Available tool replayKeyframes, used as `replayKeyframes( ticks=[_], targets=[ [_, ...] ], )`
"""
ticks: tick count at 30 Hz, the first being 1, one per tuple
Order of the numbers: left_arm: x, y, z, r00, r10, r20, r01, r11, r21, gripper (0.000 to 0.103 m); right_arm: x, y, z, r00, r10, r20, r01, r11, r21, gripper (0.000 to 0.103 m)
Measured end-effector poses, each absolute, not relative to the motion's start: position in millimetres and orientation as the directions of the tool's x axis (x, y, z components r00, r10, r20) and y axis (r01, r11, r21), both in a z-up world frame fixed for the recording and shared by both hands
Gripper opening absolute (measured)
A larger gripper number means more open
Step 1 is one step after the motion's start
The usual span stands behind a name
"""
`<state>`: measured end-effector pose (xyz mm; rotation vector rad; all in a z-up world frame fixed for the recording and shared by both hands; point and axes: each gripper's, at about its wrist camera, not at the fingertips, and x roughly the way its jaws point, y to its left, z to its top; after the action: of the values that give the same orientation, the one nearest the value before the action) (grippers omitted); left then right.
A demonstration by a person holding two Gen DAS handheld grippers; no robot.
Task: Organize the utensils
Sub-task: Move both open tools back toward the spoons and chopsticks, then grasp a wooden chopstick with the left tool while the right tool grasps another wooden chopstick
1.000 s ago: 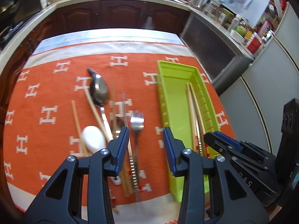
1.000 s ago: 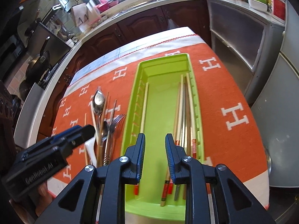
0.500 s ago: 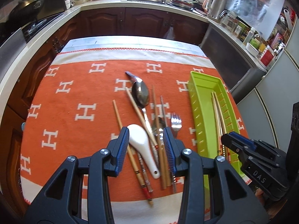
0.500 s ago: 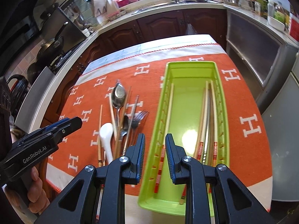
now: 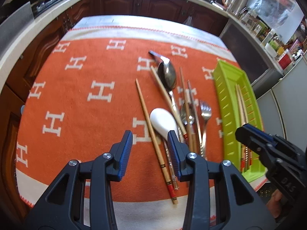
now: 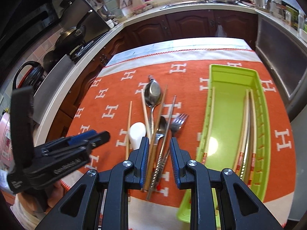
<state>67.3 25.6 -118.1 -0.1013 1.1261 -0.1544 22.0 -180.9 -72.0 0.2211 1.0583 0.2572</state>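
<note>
A pile of utensils lies on the orange cloth: a large steel spoon [image 5: 167, 75], a white ceramic spoon [image 5: 163, 123], a fork [image 5: 205, 113], a smaller steel spoon [image 6: 161, 126] and several wooden chopsticks [image 5: 151, 126]. A green tray [image 6: 226, 118] on the right holds several chopsticks [image 6: 247, 124]. My left gripper [image 5: 149, 151] is open and empty, above the near ends of the pile. My right gripper [image 6: 159, 159] is open and empty, above the pile's handles, left of the tray.
The orange cloth [image 5: 80, 99] with white H marks covers a table. Dark wood cabinets [image 6: 191, 26] and a counter run behind. A stove with pans [image 6: 73, 36] stands far left, and a steel appliance [image 6: 278, 44] at right.
Both grippers have moved left. The right gripper has left the tray and now hovers over the utensil pile. The left gripper's view now centres left of the pile.
</note>
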Motion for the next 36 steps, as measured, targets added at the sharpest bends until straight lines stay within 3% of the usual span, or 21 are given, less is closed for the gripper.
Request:
replayKeyframes(
  ticks=[14,23,29,36],
  targets=[
    [83,17,-172,0.331,-0.136,-0.934,0.031,0.991,-0.133,0.034,36,-167,-106,0.408,0.348,-0.844,-0.127,0.937,0.325,0.022],
    [84,2,-175,0.378,-0.040,-0.925,0.067,0.998,-0.015,0.034,43,-157,-115,0.393,0.361,-0.846,-0.151,0.933,0.328,0.022],
    [85,14,-174,0.393,-0.026,-0.919,0.039,0.999,-0.011,0.008,50,-150,-122,0.381,0.357,-0.853,-0.164,0.934,0.317,0.022],
    [84,26,-174,0.397,-0.068,-0.915,0.032,0.998,-0.060,0.005,66,-132,-139,0.368,0.325,-0.871,-0.176,0.944,0.278,0.018]
  ],
)
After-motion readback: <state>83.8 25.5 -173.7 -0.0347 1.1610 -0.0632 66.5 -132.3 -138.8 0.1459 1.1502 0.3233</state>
